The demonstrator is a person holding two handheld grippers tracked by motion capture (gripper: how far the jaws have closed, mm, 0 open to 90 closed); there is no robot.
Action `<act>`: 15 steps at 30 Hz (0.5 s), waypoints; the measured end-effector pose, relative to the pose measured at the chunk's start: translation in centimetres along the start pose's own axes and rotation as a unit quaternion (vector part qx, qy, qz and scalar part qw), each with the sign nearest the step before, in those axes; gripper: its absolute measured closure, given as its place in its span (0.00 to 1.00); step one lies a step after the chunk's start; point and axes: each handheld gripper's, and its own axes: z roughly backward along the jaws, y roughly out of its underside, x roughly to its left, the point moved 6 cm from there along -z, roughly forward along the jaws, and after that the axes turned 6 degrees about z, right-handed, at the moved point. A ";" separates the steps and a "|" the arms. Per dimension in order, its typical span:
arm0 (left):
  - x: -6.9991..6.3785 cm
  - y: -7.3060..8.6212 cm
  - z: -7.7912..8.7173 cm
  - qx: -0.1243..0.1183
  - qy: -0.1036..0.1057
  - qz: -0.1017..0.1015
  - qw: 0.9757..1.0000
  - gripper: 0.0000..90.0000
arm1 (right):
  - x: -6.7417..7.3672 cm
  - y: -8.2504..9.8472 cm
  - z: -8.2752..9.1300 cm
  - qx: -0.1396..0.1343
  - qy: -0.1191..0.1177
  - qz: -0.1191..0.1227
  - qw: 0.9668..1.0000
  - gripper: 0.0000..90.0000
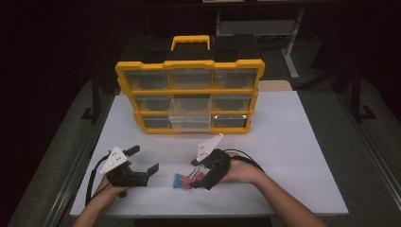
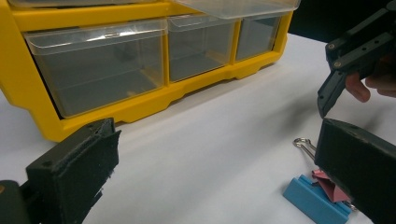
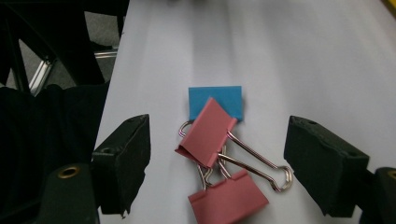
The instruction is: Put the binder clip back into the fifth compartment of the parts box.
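The clips [image 3: 219, 154] are being straddled, ungripped, by the right gripper [image 3: 217, 163], fingers wide; the open drawer [image 1: 189, 113] is being left unfilled, the left gripper [image 1: 142, 161] being held wide.

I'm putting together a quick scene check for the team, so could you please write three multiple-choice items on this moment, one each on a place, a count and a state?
1. Where do the binder clips lie?
A. on the white table in front of the organizer
B. inside a drawer
C. on top of the organizer

2. How many clips are pink?
A. one
B. two
C. four

3. How do the jaws of the right gripper stand?
A. shut on the blue clip
B. shut with nothing between
C. open, either side of the clips

Answers:
1 A, they rest on the tabletop before the yellow organizer.
2 B, two pink clips beside one blue clip.
3 C, gaps show between pads and clips.
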 end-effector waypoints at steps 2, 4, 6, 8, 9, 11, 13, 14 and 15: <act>0.0 0.0 0.0 0.000 0.001 -0.001 1.000 0.00 | 0.1 -0.1 -0.2 0.003 -0.003 -0.003 1.000 0.25; 0.0 0.0 0.0 0.000 0.001 -0.002 1.000 0.00 | 0.1 -0.2 -0.7 0.005 -0.010 0.004 1.000 0.25; 0.0 0.0 0.0 0.000 0.001 -0.001 1.000 0.00 | 0.1 -0.3 -1.0 0.007 -0.014 0.005 1.000 0.26; 0.0 0.0 0.0 0.000 0.001 -0.001 1.000 0.00 | 0.0 -0.2 -1.4 0.012 -0.017 0.007 1.000 0.26; 0.0 0.0 0.0 0.000 0.002 -0.001 1.000 0.00 | 0.0 -0.2 -1.5 0.014 -0.018 0.007 1.000 0.26; 0.0 0.0 0.0 0.001 0.001 0.000 1.000 0.00 | 0.0 -0.2 -1.9 0.015 -0.021 0.010 1.000 0.27; 0.0 0.0 0.0 0.001 0.002 -0.001 1.000 0.00 | 0.1 -0.1 -2.1 0.027 -0.026 -0.002 0.999 0.28; 0.0 0.0 0.0 0.002 0.003 -0.004 1.000 0.00 | 0.1 -0.2 -2.3 0.027 -0.027 -0.004 0.999 0.28; 0.0 0.0 0.0 0.002 0.003 -0.005 1.000 0.00 | 0.1 -0.1 -2.4 0.031 -0.030 -0.004 0.999 0.29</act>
